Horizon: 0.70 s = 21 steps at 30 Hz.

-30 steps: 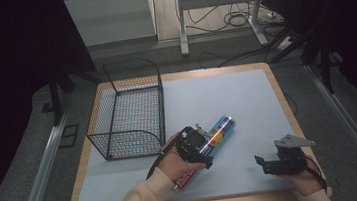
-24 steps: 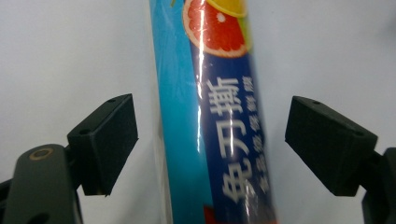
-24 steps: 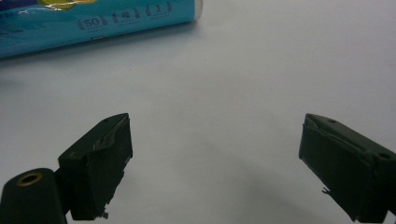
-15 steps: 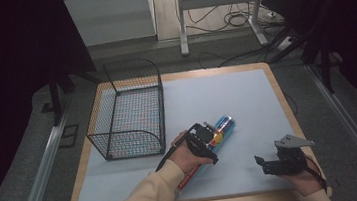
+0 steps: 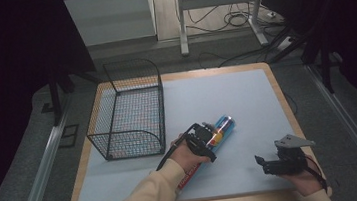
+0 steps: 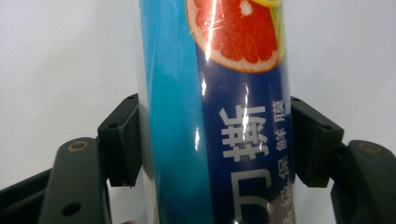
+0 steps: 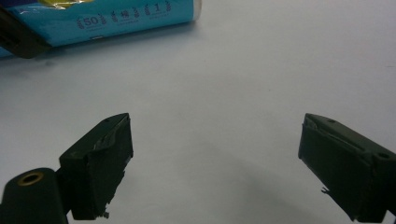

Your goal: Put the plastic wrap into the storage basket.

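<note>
The left gripper [image 6: 208, 140] has its two black jaws pressed against the sides of a long tube-shaped box [image 6: 215, 112], one jaw on each flank, pinching it. In the high view this left gripper [image 5: 205, 139] sits just below the middle of the frame, held by a hand [image 5: 186, 152] in a cream sleeve [image 5: 144, 199] that comes up from the bottom edge. There the box [image 5: 222, 127] lies on the blue mat [image 5: 227, 100] of the desk [image 5: 275, 85], slanting toward the upper right, with a red end showing below the hand.

The left gripper view gives the box's wrapper up close, which the high view cannot: a light blue band on the left, dark blue on the right, a cut grapefruit slice at the top and large white Chinese characters running along its length. The surface is glossy with streaks of glare. The right gripper view adds a piece of the same box [image 7: 107, 18] at its upper left, light blue, with "50" and "1" inside small laurel marks; the other small print is too fine to read.

The right gripper [image 7: 215, 163] has its jaws spread wide over bare mat, holding nothing. In the high view the right gripper [image 5: 266, 164] rests at the lower right, well apart from the box.

A black wire basket [image 5: 127, 111] stands at the left of the mat, near the box but not touching it.
</note>
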Each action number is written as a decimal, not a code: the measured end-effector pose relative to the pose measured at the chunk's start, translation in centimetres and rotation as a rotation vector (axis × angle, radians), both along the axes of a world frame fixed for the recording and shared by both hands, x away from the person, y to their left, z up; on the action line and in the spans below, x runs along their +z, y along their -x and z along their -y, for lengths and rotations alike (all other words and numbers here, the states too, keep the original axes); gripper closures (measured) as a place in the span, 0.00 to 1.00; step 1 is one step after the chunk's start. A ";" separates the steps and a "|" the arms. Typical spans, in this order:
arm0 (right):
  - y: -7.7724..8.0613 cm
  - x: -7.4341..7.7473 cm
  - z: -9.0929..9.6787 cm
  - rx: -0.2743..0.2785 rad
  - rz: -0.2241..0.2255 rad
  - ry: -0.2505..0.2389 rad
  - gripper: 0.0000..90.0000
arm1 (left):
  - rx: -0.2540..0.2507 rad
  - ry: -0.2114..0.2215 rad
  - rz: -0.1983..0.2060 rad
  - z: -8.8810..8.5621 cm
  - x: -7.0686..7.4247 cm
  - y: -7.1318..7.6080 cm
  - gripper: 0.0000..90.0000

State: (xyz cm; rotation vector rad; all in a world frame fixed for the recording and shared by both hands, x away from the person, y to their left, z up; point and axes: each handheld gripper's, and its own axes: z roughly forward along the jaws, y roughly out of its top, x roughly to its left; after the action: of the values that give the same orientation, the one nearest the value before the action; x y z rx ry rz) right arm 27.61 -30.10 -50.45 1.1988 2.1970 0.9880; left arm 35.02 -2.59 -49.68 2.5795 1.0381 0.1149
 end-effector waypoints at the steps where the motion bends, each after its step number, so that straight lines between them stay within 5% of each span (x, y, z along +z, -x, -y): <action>1: 0.0 0.0 0.0 0.002 -0.001 -0.001 0.12 | 0.000 0.004 -0.004 -0.1 0.0 0.0 0.35; 13: 0.0 0.1 0.1 -0.003 0.005 -0.006 0.12 | -0.009 0.068 -0.052 -0.6 0.4 -0.3 0.35; 21: 0.0 0.2 0.1 -0.005 0.007 -0.006 0.12 | -0.003 0.081 -0.029 -1.1 1.7 -0.5 0.35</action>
State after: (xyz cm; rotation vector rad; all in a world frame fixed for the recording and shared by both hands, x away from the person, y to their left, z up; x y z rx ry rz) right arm 27.59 -30.21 -50.30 1.2008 2.1857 0.9960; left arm 35.51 -1.49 -48.00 2.5170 1.0273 0.0336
